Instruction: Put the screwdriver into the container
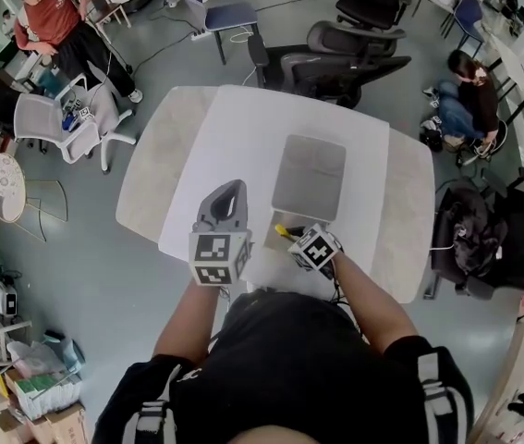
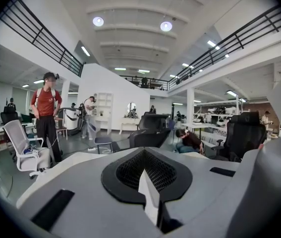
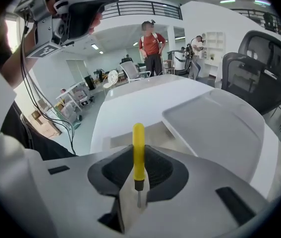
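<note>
A yellow-handled screwdriver stands between the pads of my right gripper, which is shut on its lower handle with the metal shaft pointing back toward the camera. In the head view the screwdriver pokes out of the right gripper just short of the near edge of the flat grey container. In the right gripper view the container lies ahead and to the right. My left gripper is raised over the table to the left, its jaws shut with nothing in them.
A white sheet covers the middle of the pale table. Black office chairs stand past the far edge. One person stands at the far left and another crouches at the right.
</note>
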Tool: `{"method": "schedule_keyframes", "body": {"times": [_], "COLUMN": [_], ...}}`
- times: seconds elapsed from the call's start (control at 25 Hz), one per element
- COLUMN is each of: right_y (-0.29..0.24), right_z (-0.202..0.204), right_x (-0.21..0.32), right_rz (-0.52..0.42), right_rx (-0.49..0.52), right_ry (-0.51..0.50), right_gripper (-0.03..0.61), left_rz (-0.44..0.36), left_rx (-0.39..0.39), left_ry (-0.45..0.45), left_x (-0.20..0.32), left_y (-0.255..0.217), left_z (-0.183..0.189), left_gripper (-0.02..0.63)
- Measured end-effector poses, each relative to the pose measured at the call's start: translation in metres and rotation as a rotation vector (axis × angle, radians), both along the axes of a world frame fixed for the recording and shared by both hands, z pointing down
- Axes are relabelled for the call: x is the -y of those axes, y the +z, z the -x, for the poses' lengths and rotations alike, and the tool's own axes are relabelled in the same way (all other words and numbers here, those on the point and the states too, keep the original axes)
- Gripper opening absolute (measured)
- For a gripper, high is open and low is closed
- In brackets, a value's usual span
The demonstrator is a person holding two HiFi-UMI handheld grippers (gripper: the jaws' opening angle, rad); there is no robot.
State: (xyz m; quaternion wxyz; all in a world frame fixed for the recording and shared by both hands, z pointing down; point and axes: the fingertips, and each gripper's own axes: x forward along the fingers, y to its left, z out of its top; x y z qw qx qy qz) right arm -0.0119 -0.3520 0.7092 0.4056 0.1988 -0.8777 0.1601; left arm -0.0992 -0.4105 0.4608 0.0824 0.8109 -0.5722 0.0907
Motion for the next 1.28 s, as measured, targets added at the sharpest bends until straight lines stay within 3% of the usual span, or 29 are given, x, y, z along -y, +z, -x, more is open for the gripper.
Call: {"method": "schedule_keyframes", "body": {"times": [0.6,0.84,1.0,1.12,1.16,1.28], "right_y": [0.042,0.057,0.06,0.064,0.064,0.057], "right_z": [0.008,0.019,0.032,0.015,0.017,0.048], "right_x": [-0.005,-0.027,-0.03,-0.016,-0.013,-0.01], "right_rz": [0.103,0.215,0.259,0.224,0.219,0.216], "right_rx": [-0.11,-0.167,-0.149,-0.257,-0.253,-0.102], "right_ry": [-0.017,-0.089,-0.115,-0.091,-0.092,-0.126], "right_gripper": [0.064,0.064,0.064,0.064,0.064,0.066], "left_rz": [-0.028,-0.018,-0.004,-0.011,-0.012,-0.012], "left_rx": [0.012,0.018,0.029,0.028,0.029,0.032], "left_ry": [-0.05,-0.061,-0.066,-0.07,-0.069,-0.072], "left_x": [-0.004,-0.007,-0.008,-0.008,-0.008,-0.008], "left_y": [-0.005,-0.003,0.001,0.0,-0.001,-0.001], "left_z": [0.018,0.022,0.024,0.025,0.025,0.026], "left_gripper": [0.006,0.006,0.006,0.006,0.006,0.006]}}
